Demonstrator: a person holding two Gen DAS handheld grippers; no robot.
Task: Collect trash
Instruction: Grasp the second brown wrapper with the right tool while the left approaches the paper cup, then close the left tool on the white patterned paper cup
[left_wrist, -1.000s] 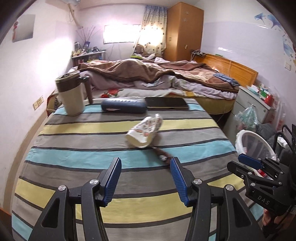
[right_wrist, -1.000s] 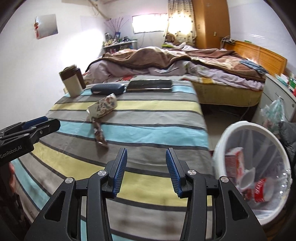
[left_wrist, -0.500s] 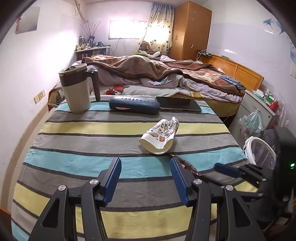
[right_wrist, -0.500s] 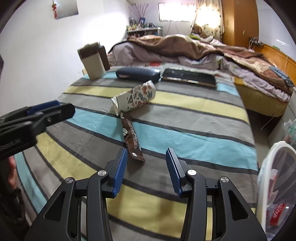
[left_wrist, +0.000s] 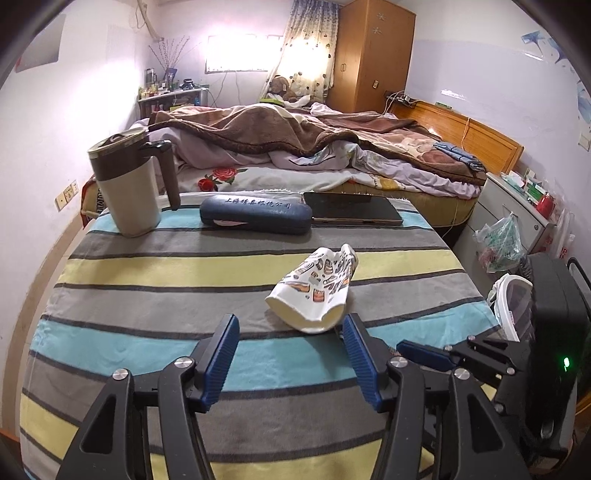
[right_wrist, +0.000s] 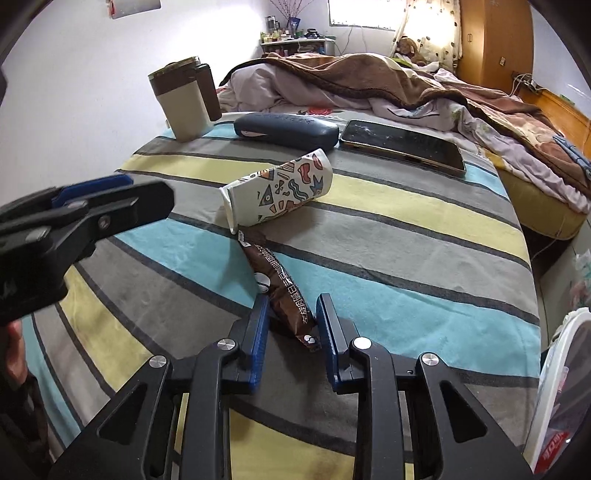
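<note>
a: where was the trash lying?

b: on the striped cloth-covered table. a crushed white paper cup with colourful printed shapes lay on its side near the middle, open mouth toward the cameras. a brown crinkled snack wrapper with white lettering stretched from just under the cup's rim down toward the right gripper.

a: and the jaws on that one?

b: narrowed around the wrapper's near end — one blue pad on each side of it. whether they were already pinching it i couldn't tell; the right pad looked to be touching, the left had a sliver of gap.

a: the left gripper?

b: the left gripper hung with its jaws spread wide, holding nothing, low over the turquoise stripe. the crushed cup sat just ahead of it, a little right of centre.

a: anything else on the table?

b: at the far edge, a beige and brown lidded mug with a dark handle, a dark blue hard glasses case and a black tablet with a gold edge — the case and tablet end to end. beside the table on the right stood a white-rimmed trash bin lined with clear plastic, with red-and-white packaging inside. an unmade bed with a brown blanket lay beyond.
</note>
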